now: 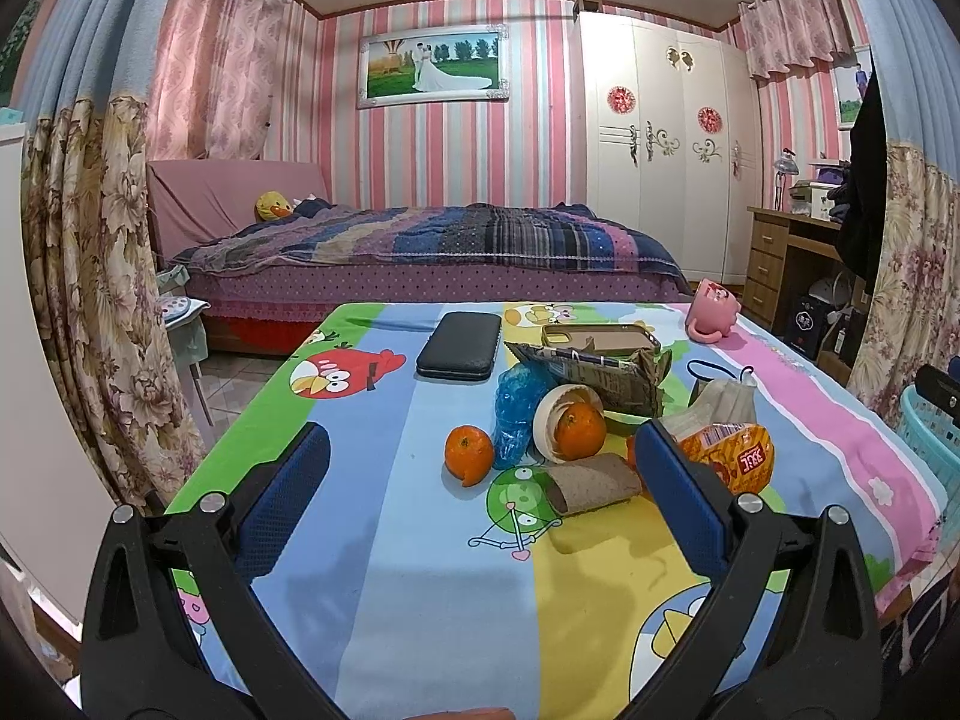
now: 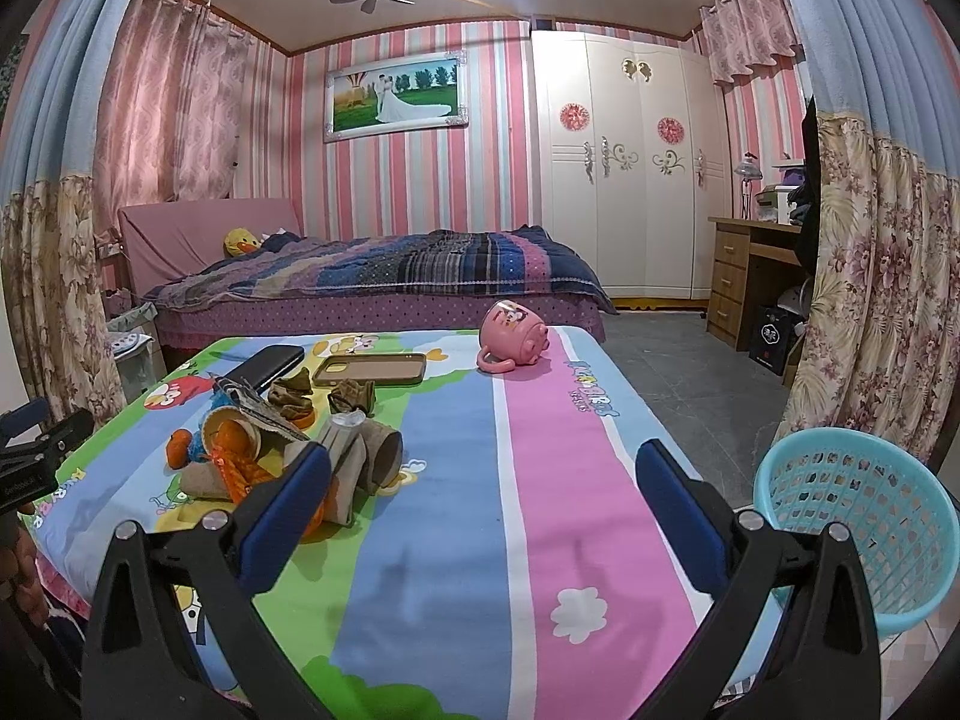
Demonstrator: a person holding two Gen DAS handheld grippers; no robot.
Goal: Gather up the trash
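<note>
The left gripper [image 1: 483, 474] is wide open and holds nothing. The right gripper [image 2: 483, 477] is wide open too, with nothing in it. Both hang over the table [image 1: 420, 588] with its cartoon cloth. The trash sits in a pile at about 12 o'clock from the left gripper: a cardboard tube [image 1: 594, 482], a blue plastic bag [image 1: 515, 414], torn cardboard [image 1: 606, 375] and an orange snack bag [image 1: 735, 457]. The blue basket [image 2: 858, 516] stands off the table at 3 o'clock from the right gripper.
</note>
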